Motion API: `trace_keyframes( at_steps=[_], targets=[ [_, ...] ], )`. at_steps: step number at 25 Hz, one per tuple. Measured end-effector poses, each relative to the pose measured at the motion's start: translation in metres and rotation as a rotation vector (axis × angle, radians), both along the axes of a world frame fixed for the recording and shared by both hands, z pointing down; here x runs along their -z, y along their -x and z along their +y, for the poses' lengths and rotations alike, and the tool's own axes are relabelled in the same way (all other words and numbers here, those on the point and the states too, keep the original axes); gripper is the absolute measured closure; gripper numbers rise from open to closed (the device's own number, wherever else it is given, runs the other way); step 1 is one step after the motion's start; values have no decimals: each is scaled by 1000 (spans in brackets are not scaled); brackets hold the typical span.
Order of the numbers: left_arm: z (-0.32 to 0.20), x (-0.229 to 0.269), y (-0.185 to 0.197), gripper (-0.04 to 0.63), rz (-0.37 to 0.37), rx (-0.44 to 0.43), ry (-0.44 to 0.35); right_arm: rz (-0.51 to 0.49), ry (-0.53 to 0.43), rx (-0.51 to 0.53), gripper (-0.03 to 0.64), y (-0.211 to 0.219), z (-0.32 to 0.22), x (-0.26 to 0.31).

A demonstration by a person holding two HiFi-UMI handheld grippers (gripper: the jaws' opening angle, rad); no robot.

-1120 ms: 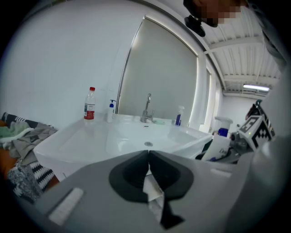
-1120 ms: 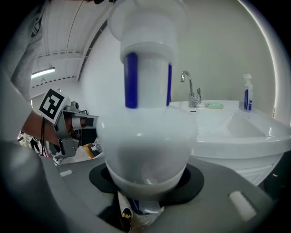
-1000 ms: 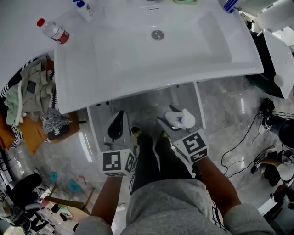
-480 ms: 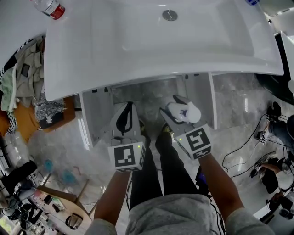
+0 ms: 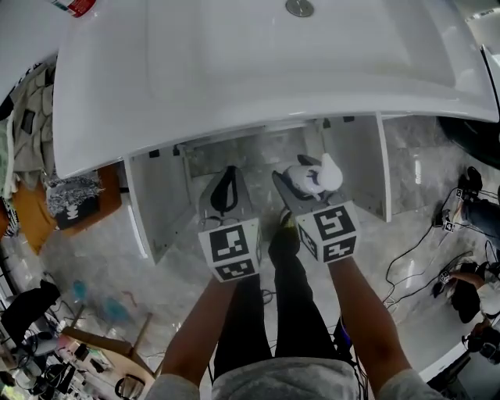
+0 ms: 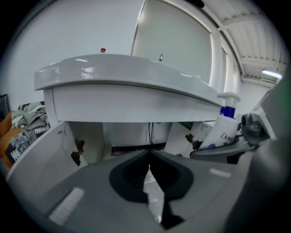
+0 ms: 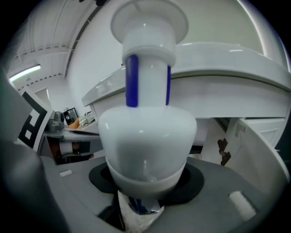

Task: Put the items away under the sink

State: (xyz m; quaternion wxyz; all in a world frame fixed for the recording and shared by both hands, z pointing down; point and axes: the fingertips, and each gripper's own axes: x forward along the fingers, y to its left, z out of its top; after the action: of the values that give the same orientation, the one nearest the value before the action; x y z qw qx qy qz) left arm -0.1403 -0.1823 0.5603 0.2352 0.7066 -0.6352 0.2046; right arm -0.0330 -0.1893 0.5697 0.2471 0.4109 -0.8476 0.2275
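Pump bottle: the white pump bottle with a blue collar is in our right gripper. It sits in front of the open cabinet, below the sink, and is not yet inside.
Right fingers: the fingers pinch the bottle low on its body, one on each side. We judge this grip keeps the pump head free and the bottle near upright for setting down.
Left gripper: the left gripper carries nothing, and its fingers are pressed together at the tips. It hangs beside the right one, apart from the bottle, seemingly just kept out of the way.
Cabinet doors: the left door and the right door are swung wide, so the opening between them is free for the bottle.
Aim: both grippers point forward and down towards the opening, under the basin's front edge.
Step in hand: we judge this to be carrying the bottle down to the cabinet.
Left to do: a red-capped bottle lies on the tabletop beside the basin, so we judge more items remain.
Risk: the tall pump head could catch the basin's underside if the bottle goes in high.
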Motion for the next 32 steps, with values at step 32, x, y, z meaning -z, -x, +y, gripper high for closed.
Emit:
trace_keyframes(
  at_steps=[32],
  targets=[
    [-66, -258, -23, 583, 12, 124, 194, 130, 58, -159, 376, -32, -85, -255]
  ],
)
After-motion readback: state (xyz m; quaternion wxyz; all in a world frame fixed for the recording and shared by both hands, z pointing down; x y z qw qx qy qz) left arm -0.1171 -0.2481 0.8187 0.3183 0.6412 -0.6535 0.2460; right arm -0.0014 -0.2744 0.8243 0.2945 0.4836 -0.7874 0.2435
